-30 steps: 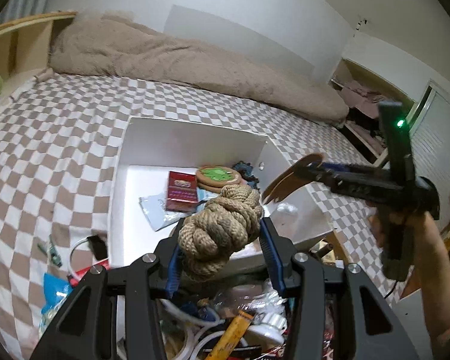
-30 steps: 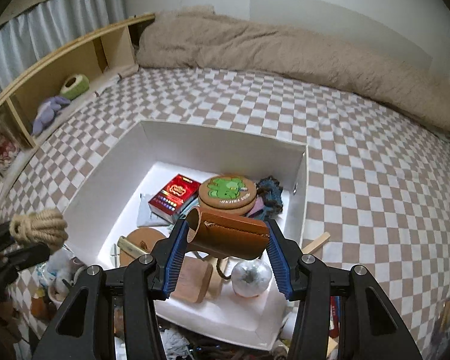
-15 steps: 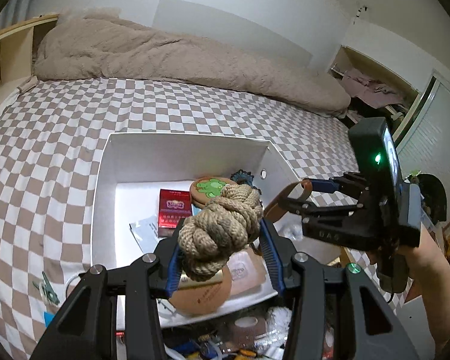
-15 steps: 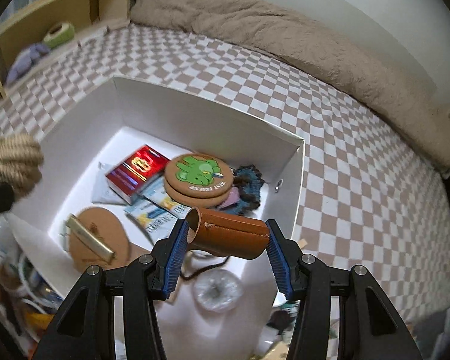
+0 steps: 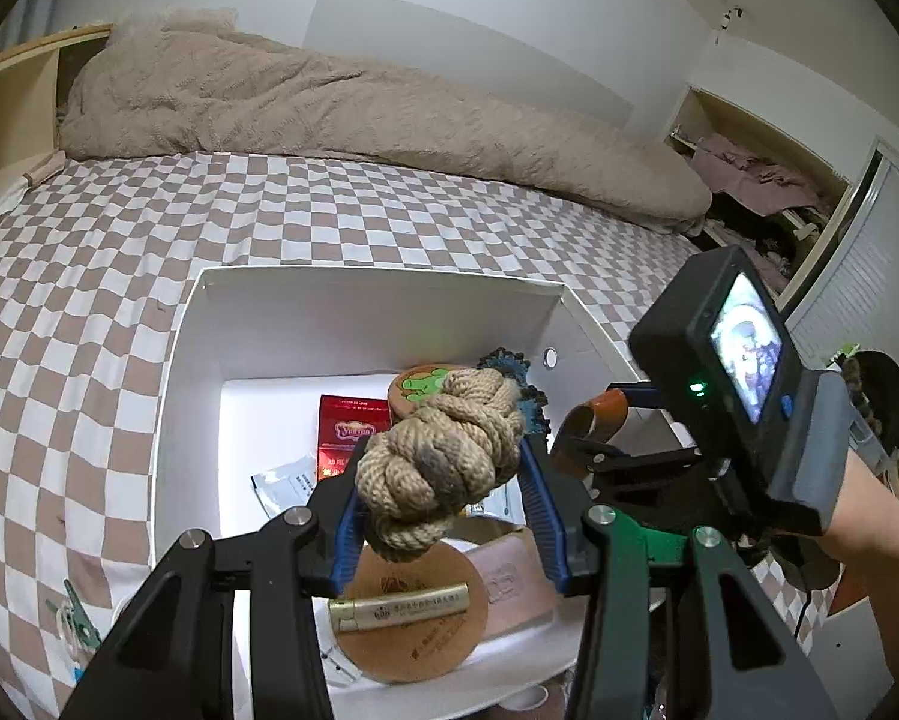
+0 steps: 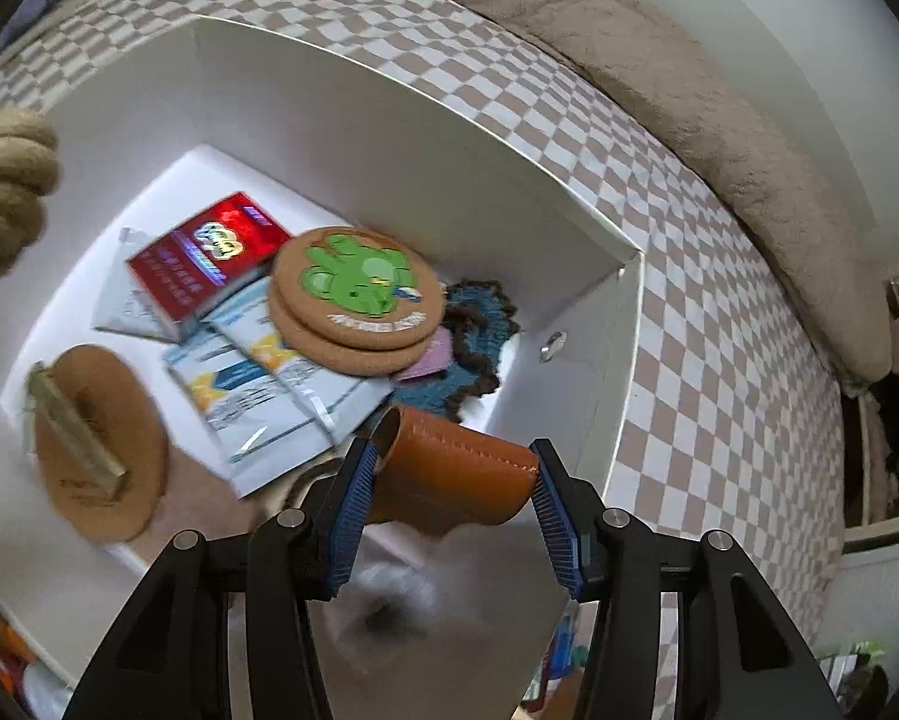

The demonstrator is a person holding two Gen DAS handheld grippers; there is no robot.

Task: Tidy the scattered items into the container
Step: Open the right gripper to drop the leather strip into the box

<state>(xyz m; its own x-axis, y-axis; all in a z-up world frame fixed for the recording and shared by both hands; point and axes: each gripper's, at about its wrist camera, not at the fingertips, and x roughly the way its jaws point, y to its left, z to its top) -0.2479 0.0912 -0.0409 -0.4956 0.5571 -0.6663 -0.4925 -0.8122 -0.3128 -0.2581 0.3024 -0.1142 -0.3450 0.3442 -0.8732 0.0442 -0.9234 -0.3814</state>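
A checked bed (image 5: 119,276) with a tan duvet (image 5: 329,114) bunched along the wall is carrying the open white box (image 5: 353,306), and both claws are hanging over it. The box is already holding a red pack (image 6: 206,255), foil sachets (image 6: 269,387), two cork coasters (image 6: 353,294), a crocheted piece (image 6: 479,336), a cork disc (image 5: 416,618) with a gold tube (image 5: 398,603) lying on it, and a tan pad (image 5: 512,576).

The left claw (image 5: 443,480) is gripping a rope knot (image 5: 443,462) across its middle; it is looking light, soft and rough, so it should be sitting securely and dropping harmlessly. The right claw (image 6: 449,480) is pinching a rolled leather sleeve (image 6: 455,474) by its ends; smooth and springy, it is likely to slip or unroll if squeezed unevenly.

The claws are crowding one another over the box, and loose clutter is lying just beside its near wall.
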